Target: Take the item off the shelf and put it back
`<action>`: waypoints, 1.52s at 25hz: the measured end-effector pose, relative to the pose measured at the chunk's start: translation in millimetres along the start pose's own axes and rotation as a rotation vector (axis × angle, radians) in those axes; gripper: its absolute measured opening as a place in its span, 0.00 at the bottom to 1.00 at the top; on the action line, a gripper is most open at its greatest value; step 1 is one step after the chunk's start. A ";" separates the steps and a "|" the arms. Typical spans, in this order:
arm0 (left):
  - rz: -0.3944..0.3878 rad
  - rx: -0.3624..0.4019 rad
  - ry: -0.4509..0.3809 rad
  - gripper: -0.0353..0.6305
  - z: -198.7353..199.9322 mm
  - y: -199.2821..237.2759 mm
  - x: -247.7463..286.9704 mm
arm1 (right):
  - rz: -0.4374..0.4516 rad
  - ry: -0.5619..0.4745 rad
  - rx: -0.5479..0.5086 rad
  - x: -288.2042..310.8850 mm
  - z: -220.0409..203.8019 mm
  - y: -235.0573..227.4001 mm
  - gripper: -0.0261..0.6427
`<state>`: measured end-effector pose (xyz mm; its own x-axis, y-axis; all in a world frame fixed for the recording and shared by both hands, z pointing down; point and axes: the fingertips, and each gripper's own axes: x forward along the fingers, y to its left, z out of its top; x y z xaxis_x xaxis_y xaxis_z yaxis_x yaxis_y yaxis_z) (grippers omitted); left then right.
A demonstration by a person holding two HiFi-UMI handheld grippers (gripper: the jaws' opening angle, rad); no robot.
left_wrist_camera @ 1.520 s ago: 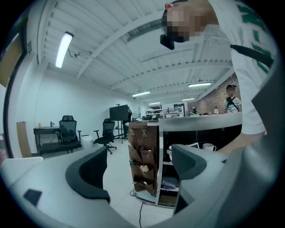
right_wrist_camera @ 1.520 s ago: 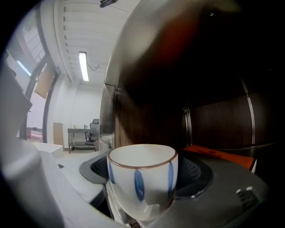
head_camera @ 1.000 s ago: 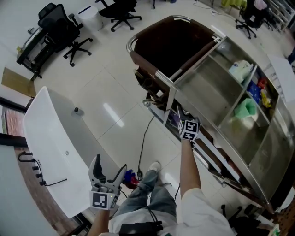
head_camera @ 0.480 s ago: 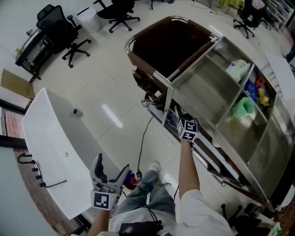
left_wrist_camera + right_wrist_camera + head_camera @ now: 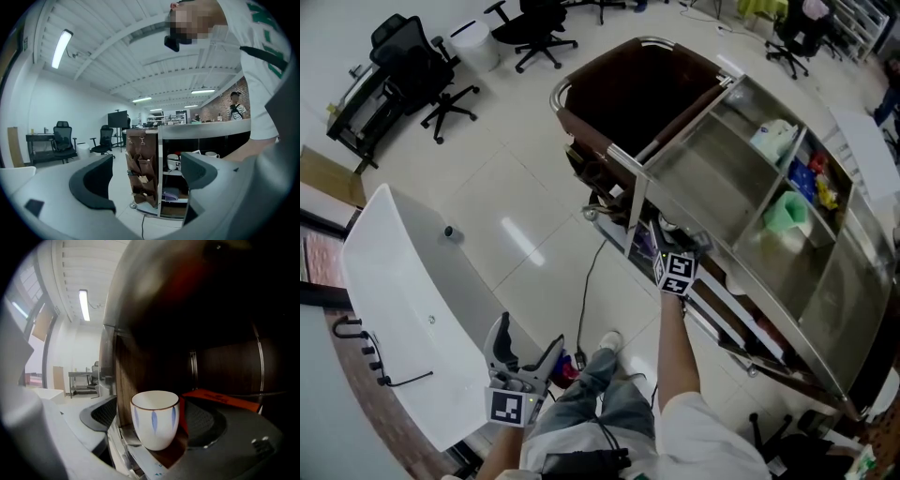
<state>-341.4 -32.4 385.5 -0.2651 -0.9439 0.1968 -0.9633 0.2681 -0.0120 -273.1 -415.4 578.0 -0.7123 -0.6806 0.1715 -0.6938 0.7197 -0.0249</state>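
Steel counter [image 5: 705, 183] on glossy tiled floor [image 5: 492, 192] (office chairs [image 5: 414, 58] beyond).

An open-plan office with a café-style bar in it. Black swivel chairs [image 5: 422, 70] stand at a dark desk [image 5: 356, 103] on a pale tiled floor [image 5: 516, 187], beside a curved white desk [image 5: 403, 291]. Strip lights [image 5: 61, 47] run along a ribbed white ceiling, and a screen on a stand [image 5: 117, 119] is near 2 more chairs. The steel-topped counter [image 5: 712, 178] has shelves [image 5: 176, 172] holding cups [image 5: 173, 161], and a brick wall [image 5: 225, 101] rises behind.
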 end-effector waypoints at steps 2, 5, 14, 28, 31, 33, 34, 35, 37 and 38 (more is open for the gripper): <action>-0.007 0.000 -0.006 0.70 1.1 -0.8 -1.2 | -0.001 0.004 -0.035 -11.6 2.8 6.9 0.75; -0.026 -0.006 -0.017 0.70 2.6 -4.9 -1.6 | -0.026 0.014 -0.008 -38.3 -1.8 10.6 0.75; -0.171 0.016 -0.077 0.70 15.0 -47.5 13.2 | -0.006 0.017 0.012 -185.8 9.5 13.5 0.75; -0.554 0.044 -0.255 0.70 86.0 -215.9 21.7 | -0.244 -0.308 0.019 -439.9 181.9 -52.8 0.74; -0.652 0.044 -0.276 0.70 98.3 -257.6 6.8 | -0.313 -0.327 0.034 -492.2 196.8 -69.0 0.74; -0.718 0.058 -0.274 0.70 100.5 -284.3 -5.9 | -0.341 -0.325 0.030 -521.6 202.3 -75.6 0.74; -0.743 0.063 -0.272 0.70 101.1 -295.5 -11.9 | -0.356 -0.323 0.023 -534.6 204.1 -78.3 0.74; -0.761 0.065 -0.274 0.70 101.8 -304.6 -17.0 | -0.371 -0.321 0.013 -546.6 205.5 -80.6 0.74; -0.776 0.084 -0.291 0.70 98.8 -316.6 -23.6 | -0.401 -0.314 -0.014 -568.6 206.1 -85.0 0.74; -0.780 0.108 -0.308 0.70 95.0 -320.9 -25.5 | -0.421 -0.308 -0.029 -579.3 205.1 -88.0 0.74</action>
<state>-29.5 -112.6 291.2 0.4929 -0.8657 -0.0878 -0.8697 -0.4870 -0.0803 178.8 -112.4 278.8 -0.3733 -0.9176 -0.1367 -0.9268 0.3752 0.0119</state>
